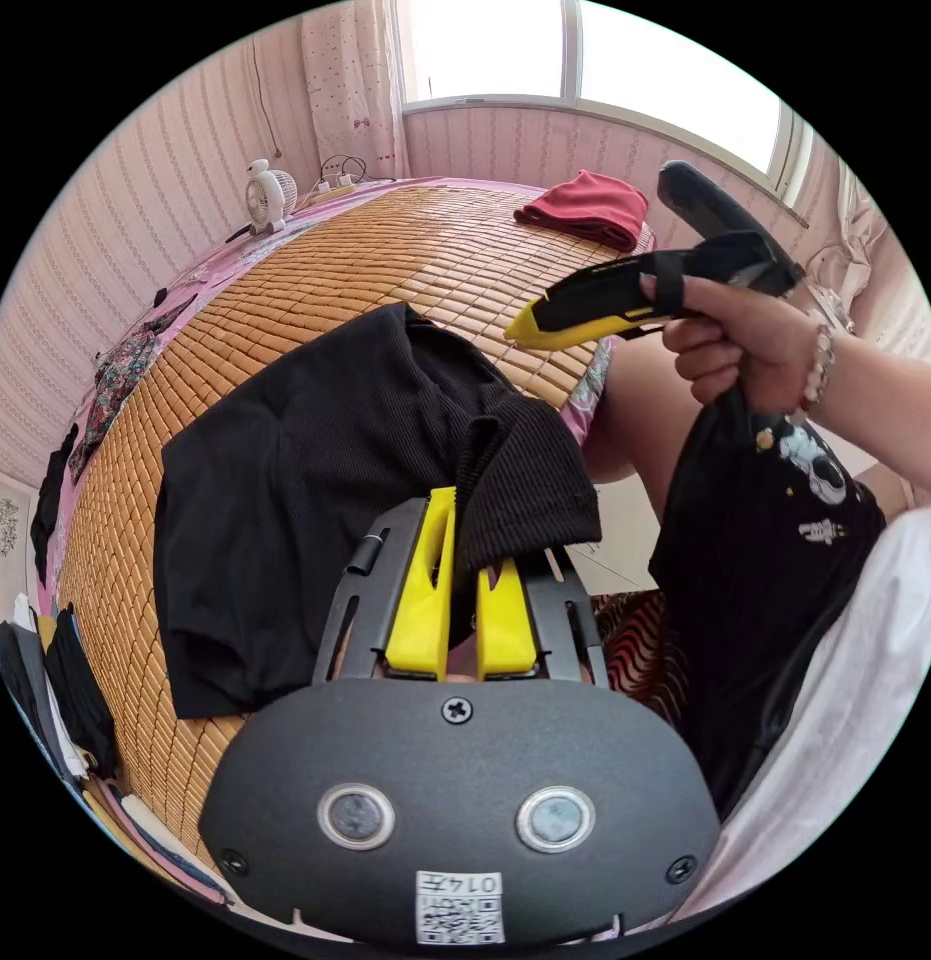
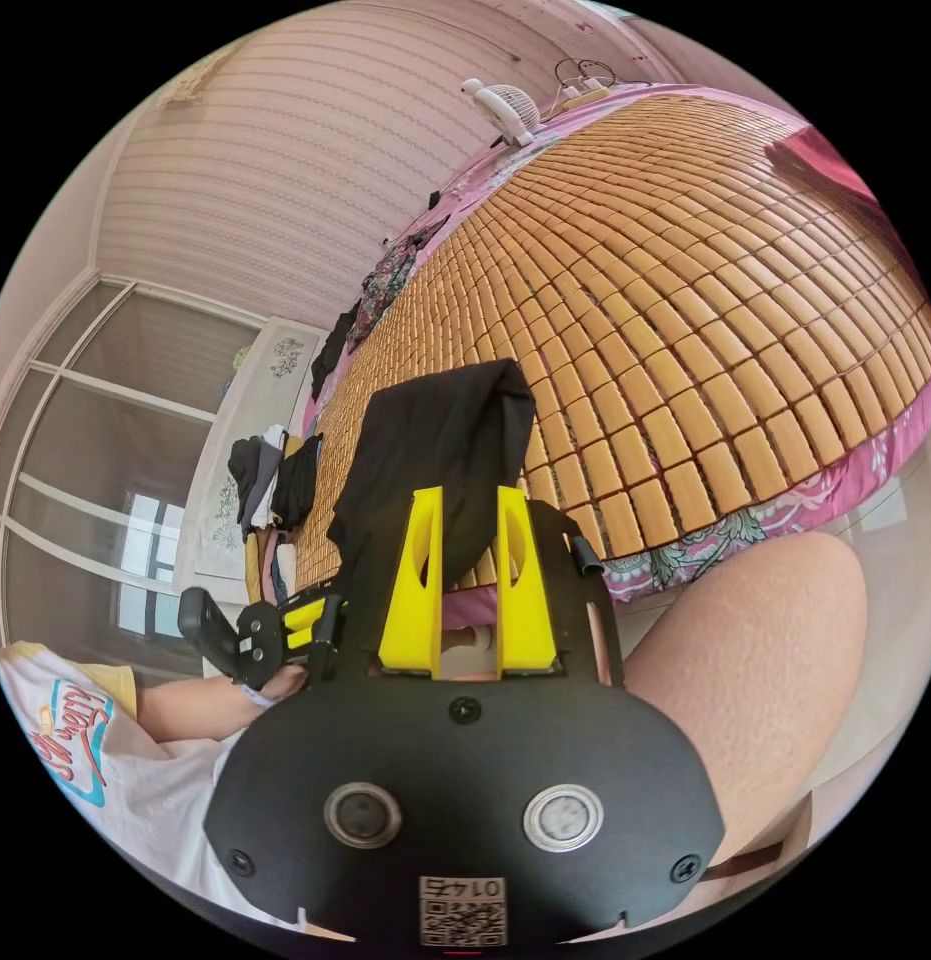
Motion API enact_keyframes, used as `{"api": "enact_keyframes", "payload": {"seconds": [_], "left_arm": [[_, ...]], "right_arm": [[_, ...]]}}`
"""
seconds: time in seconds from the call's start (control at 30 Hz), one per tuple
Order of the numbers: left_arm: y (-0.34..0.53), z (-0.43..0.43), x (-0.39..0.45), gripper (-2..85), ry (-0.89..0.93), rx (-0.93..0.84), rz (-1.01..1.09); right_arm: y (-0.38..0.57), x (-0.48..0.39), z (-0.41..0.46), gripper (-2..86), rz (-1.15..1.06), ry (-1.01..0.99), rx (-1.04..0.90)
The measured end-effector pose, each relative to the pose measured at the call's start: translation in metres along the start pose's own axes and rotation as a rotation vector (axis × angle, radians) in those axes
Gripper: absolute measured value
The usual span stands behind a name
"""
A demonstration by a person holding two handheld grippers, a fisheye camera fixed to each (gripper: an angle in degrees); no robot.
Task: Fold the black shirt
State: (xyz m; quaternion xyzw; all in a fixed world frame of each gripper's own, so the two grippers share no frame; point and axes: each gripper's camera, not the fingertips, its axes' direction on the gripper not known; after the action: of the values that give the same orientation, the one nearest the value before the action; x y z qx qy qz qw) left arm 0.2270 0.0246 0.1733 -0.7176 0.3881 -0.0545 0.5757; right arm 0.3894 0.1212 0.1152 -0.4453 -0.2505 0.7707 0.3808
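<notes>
Black shirt [image 1: 315,500] bunched on bed's bamboo mat [image 1: 435,250], near edge. Left gripper [image 1: 465,585] fingers clenched on hem. Right gripper [image 1: 525,330] at 1 o'clock, fingers apparently released. Risk: shallow pinch slipping; shirt sliding off edge; folding crooked. Red garment [image 1: 590,205] at 12 o'clock.

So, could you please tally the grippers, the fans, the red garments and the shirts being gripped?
Grippers: 2, left gripper and right gripper
Fans: 1, white fan
Red garments: 1, red garment
Gripped shirts: 1, black shirt
Total: 5
</notes>
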Motion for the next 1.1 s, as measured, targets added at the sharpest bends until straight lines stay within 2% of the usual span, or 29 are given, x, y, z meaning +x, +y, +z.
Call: {"api": "enact_keyframes", "payload": {"seconds": [0.17, 0.27, 0.4, 0.63, 0.8, 0.87, 0.93, 1.03, 1.1], "left_arm": [[0.054, -0.037, 0.004, 0.1, 0.03, 0.007, -0.044], [0.069, -0.055, -0.005, 0.1, 0.036, 0.029, -0.091], [0.076, -0.088, -0.025, 0.2, 0.017, 0.084, -0.13], [0.098, -0.153, -0.08, 1.2, 0.052, 0.282, -0.311], [0.112, -0.176, -0.155, 4.4, -0.008, 0.399, -0.49], [0.117, -0.176, -0.199, 5.7, -0.051, 0.402, -0.62], [0.135, -0.157, -0.259, 7.1, -0.084, 0.359, -0.822], [0.161, -0.129, -0.307, 8.6, -0.039, 0.234, -0.966], [0.173, -0.123, -0.32, 9.5, -0.004, 0.214, -1.025]], "right_arm": [[0.002, -0.011, 0.001, 8.6, 0.029, 0.094, 0.025], [0.006, -0.028, 0.01, 5.9, 0.01, 0.079, -0.078], [0.023, -0.053, -0.022, 2.6, -0.026, 0.02, -0.045], [0.035, -0.138, -0.064, 1.6, -0.2, -0.026, -0.049], [-0.015, -0.24, 0.005, 2.8, -0.367, -0.006, -0.076], [-0.041, -0.282, 0.062, 4.5, -0.419, 0.08, -0.061], [-0.055, -0.297, 0.11, 5.7, -0.436, 0.178, -0.105], [-0.053, -0.308, 0.162, 7.8, -0.498, 0.236, -0.177], [-0.042, -0.311, 0.18, 8.9, -0.576, 0.285, -0.198]]}}
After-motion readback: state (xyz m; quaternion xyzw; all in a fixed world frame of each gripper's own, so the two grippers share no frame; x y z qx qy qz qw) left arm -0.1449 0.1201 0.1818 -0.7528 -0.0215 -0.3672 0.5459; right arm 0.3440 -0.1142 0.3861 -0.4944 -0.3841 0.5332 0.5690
